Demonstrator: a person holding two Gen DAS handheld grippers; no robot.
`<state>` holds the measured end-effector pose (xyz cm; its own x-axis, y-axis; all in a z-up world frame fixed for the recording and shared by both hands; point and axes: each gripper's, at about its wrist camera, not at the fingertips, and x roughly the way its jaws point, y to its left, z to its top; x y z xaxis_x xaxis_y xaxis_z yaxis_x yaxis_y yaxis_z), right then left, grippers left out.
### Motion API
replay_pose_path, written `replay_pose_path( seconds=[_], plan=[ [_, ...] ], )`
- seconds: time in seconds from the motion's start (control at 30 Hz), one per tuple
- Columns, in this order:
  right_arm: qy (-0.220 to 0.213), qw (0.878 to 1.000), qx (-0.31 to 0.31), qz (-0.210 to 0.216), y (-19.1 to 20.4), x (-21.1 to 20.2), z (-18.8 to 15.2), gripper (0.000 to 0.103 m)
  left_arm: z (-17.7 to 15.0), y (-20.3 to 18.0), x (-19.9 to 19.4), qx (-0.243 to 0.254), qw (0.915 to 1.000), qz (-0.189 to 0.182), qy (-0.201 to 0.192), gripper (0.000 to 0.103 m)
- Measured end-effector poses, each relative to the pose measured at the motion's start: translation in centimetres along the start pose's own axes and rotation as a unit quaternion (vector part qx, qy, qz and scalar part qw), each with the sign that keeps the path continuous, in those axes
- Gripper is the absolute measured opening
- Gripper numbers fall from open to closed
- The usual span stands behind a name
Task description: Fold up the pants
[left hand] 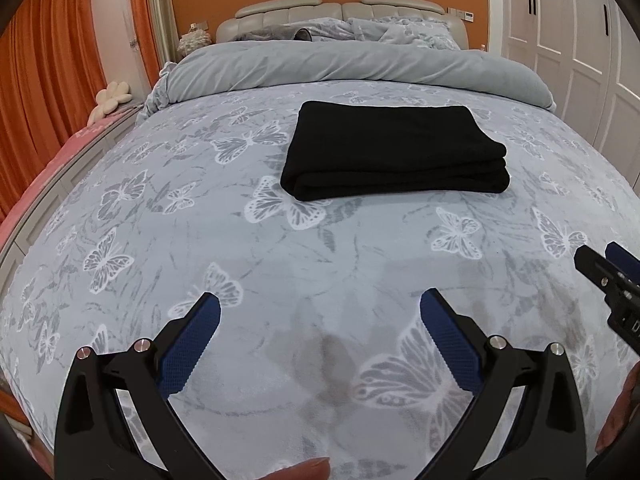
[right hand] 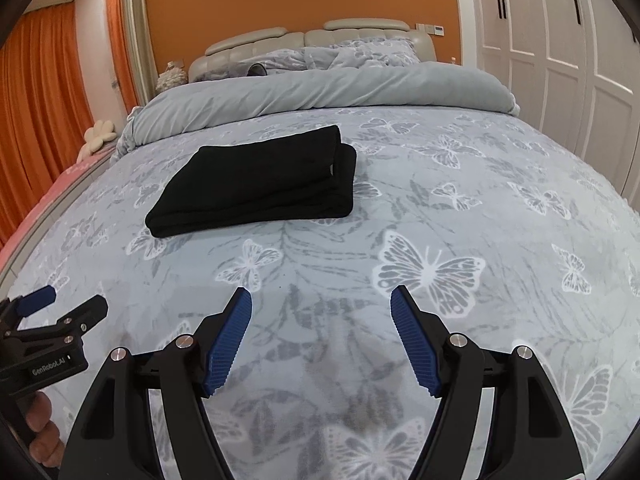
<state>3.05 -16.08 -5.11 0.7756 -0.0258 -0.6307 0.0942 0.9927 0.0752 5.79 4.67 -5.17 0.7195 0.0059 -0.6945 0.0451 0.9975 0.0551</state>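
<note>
Fingers first: the left gripper (left hand: 320,300) has its blue-padded fingers (left hand: 192,344) spread wide, nothing between them but patterned bedspread. Same story on the right gripper (right hand: 321,294), its fingers (right hand: 230,340) parted with only butterfly print showing in the gap. Both tools hover low over the near part of the bed (left hand: 160,240), angled down toward it, and each one catches the other at the edge of its own view. A person's hand (right hand: 42,428) wraps the left tool's handle down in the corner of the right wrist view.

Out ahead of the fingers sit the black pants (left hand: 394,152), folded into a thick, neat rectangle with stacked layers showing along the near and right edges. From the left fingers they lie ahead and slightly to the right; from the right fingers, ahead and off to the left. Neither gripper touches them; there is open bedspread between.

Beyond the pants, a grey duvet (left hand: 352,66) is rolled back across the bed, with pillows (left hand: 400,28) and a padded headboard (left hand: 280,12) behind it. Orange curtains (left hand: 52,92) hang off to the left, white wardrobe doors (left hand: 580,40) to the right.
</note>
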Motion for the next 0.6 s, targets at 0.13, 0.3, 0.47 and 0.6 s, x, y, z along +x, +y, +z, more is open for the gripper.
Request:
replay_pose_path(
  seconds=[0.13, 0.3, 0.47, 0.6],
  plan=[
    [0.001, 1.000, -0.012, -0.002, 0.6, 0.0, -0.2, 0.070, 0.0, 0.3, 0.1, -0.010, 0.9999, -0.009, 0.006, 0.098],
    [0.000, 1.000, -0.022, -0.004, 1.2, -0.1, -0.4, 0.070, 0.0, 0.3, 0.2, -0.012, 0.9999, -0.005, 0.004, 0.098],
    [0.002, 1.000, -0.026, -0.004, 1.5, 0.0, -0.5, 0.070, 0.0, 0.5, 0.3, -0.019, 0.9998, -0.005, 0.007, 0.098],
    [0.005, 1.000, -0.028, -0.003, 1.7, 0.1, -0.6, 0.070, 0.0, 0.7, 0.7, -0.029, 0.9994, -0.008, 0.016, 0.098]
  ],
)
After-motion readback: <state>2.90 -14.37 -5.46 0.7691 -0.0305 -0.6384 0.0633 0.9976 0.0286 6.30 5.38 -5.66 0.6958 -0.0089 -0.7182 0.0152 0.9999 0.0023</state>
